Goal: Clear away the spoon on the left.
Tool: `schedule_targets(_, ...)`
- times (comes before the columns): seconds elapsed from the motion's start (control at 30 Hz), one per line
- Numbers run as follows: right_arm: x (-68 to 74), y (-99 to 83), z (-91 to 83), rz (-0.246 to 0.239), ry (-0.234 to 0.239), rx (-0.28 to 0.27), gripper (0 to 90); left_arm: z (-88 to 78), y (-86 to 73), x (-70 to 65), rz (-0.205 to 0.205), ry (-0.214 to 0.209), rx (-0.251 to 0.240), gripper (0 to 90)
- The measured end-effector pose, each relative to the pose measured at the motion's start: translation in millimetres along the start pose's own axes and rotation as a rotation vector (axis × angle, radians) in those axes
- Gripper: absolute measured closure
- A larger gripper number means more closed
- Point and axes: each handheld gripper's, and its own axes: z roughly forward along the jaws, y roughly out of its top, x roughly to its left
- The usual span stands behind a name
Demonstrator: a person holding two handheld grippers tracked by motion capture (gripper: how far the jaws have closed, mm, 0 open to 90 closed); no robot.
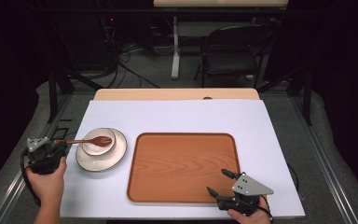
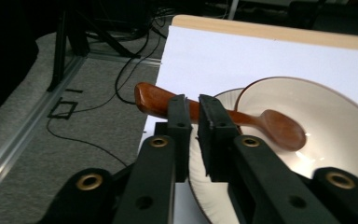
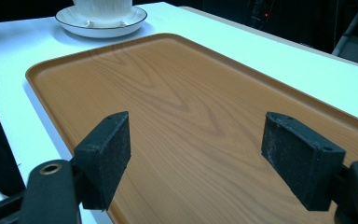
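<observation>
High view: we note the left tongs [image 1: 59, 143] gripping a wooden spoon [image 1: 93, 140], its head in the bowl [image 1: 89, 147] beyond them. Left gripper view: jaws clenched on the handle. Right gripper view: right tongs [image 3: 196, 161] spread wide above the tray [image 3: 177, 93].

No text, label, brand, number or sign can be read anywhere in these frames. The white sheet on the counter [image 1: 177, 116], the wooden tray [image 1: 182, 165], the saucer [image 1: 116, 151], the bowl [image 2: 335, 107] and the spoon [image 2: 279, 128] all carry plain, unmarked surfaces.
</observation>
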Motion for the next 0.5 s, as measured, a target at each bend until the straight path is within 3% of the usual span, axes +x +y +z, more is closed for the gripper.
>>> schedule_targets(0.33, 0.5, 0.4, -0.6, 0.004, 0.001, 0.001, 23.5, -13.3, 8.7, 1.2, -0.121, -0.075, -0.029, 51.4)
schedule_targets(0.5, -0.3, 0.6, -0.8, 0.001, -0.001, -0.004, 23.5, -16.3, 14.6, 2.5, -0.16, -0.079, -0.03, 41.5)
